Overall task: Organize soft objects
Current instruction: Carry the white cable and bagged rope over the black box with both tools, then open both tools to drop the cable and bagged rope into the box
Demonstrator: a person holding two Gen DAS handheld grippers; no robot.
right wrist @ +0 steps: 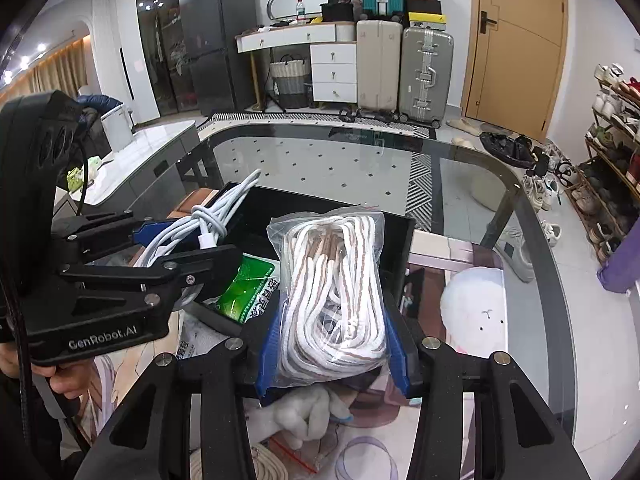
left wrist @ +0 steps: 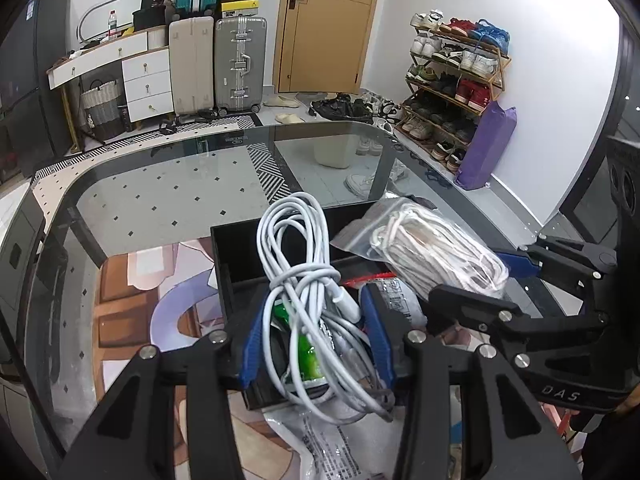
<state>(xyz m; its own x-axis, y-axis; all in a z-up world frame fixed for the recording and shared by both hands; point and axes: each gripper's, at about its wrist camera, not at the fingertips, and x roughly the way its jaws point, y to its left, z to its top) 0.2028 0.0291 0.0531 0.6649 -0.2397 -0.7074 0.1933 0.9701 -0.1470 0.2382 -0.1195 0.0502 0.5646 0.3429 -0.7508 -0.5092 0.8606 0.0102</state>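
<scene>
My left gripper (left wrist: 318, 340) is shut on a coiled white cable (left wrist: 304, 264) and holds it over the black box (left wrist: 236, 252). The cable also shows in the right wrist view (right wrist: 200, 228). My right gripper (right wrist: 332, 344) is shut on a clear bag of white and tan rope (right wrist: 332, 280), held over the right part of the black box (right wrist: 400, 248). That bag also shows in the left wrist view (left wrist: 436, 252). A green packet (right wrist: 244, 292) lies inside the box, also seen between my left fingers (left wrist: 308, 356).
The box stands on a glass table (left wrist: 160, 184) with a printed mat (left wrist: 132, 300). A white packet with printed text (left wrist: 332, 444) and a white glove (right wrist: 308, 416) lie at the near edge. Suitcases, a drawer unit and a shoe rack (left wrist: 452, 88) stand beyond.
</scene>
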